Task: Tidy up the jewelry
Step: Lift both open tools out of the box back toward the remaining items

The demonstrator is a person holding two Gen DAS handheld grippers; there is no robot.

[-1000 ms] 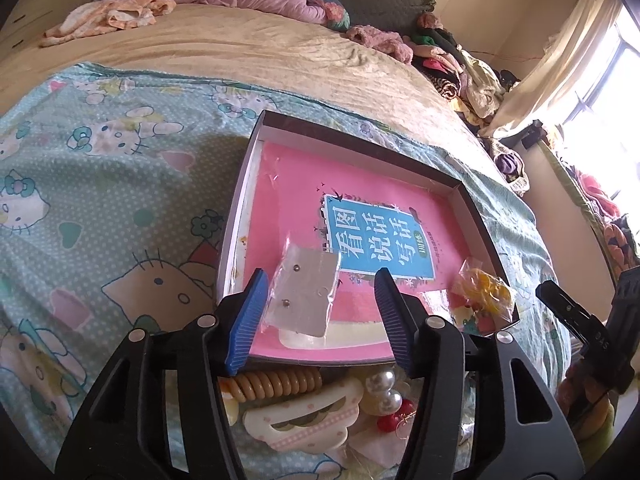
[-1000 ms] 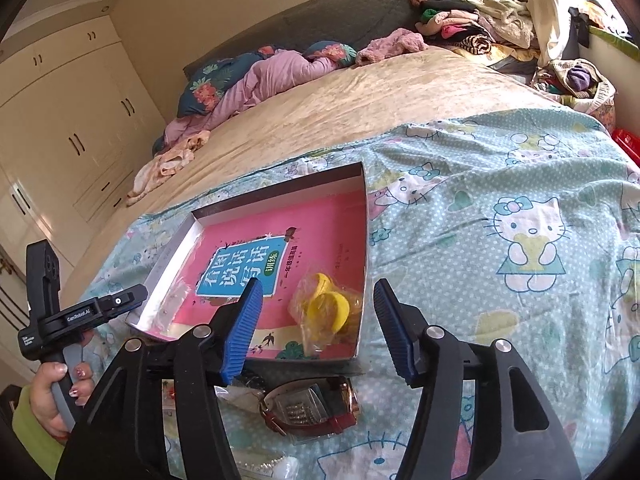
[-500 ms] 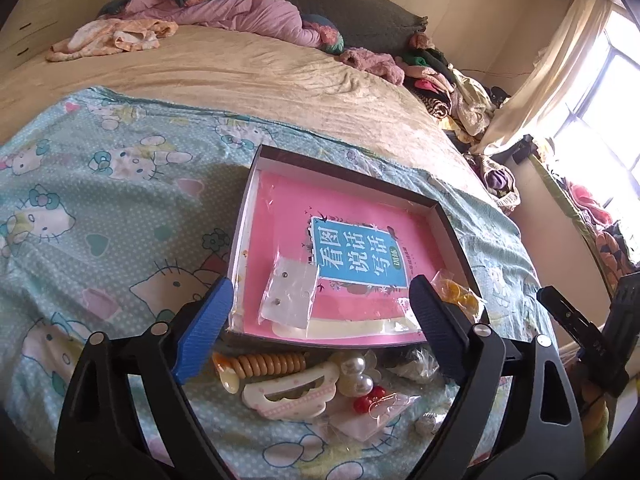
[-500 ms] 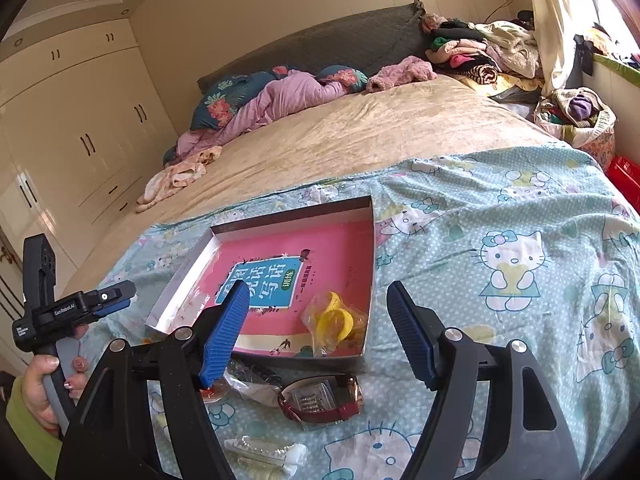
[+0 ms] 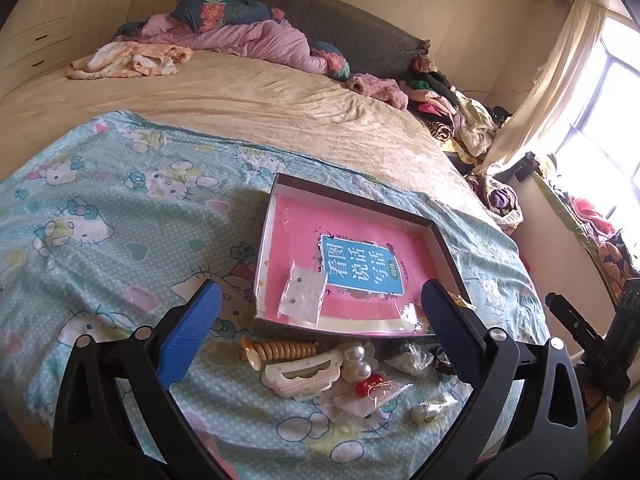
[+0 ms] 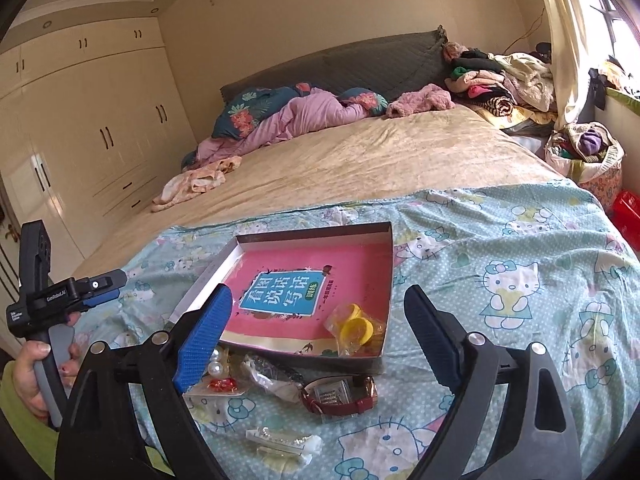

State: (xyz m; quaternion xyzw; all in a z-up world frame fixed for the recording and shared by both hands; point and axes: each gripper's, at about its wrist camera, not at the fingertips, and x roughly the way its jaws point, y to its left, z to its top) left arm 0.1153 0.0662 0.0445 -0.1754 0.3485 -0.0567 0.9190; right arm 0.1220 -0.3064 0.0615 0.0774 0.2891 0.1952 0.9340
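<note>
Both tongs stand wide apart over the bed, their jaws having just been opening, with nothing pressed between the ribbed blue pads. The left tongs point(image 5: 320, 328) hover above the near edge of a shallow cardboard box point(image 5: 280, 188), rectangular, dark outside and pale inside. A glossy pink booklet point(image 5: 360, 248) with a teal title panel lines its floor. On the booklet lies a small clear plastic packet point(image 5: 302, 300) with 2 tiny studs, flat and crinkled. The right tongs point(image 6: 318, 328) frame the box's near right corner, where a clear bag of yellow rings point(image 6: 356, 328) rests inside against the wall.

The other jewelry lies loose on the cartoon-cat printed sheet point(image 5: 100, 240), just outside the box's near wall: a ribbed tan spiral piece point(image 5: 286, 348), a cream scalloped hair claw point(image 5: 302, 374), round glossy pearl beads point(image 5: 356, 360), red beads in a packet point(image 5: 370, 388), and a square-faced watch with a dark red strap point(image 6: 340, 396). A slim clear-wrapped strip of small beads point(image 6: 280, 440) lies nearest the camera.

A hand point(image 6: 30, 376) grips the left tool's grey handle.
</note>
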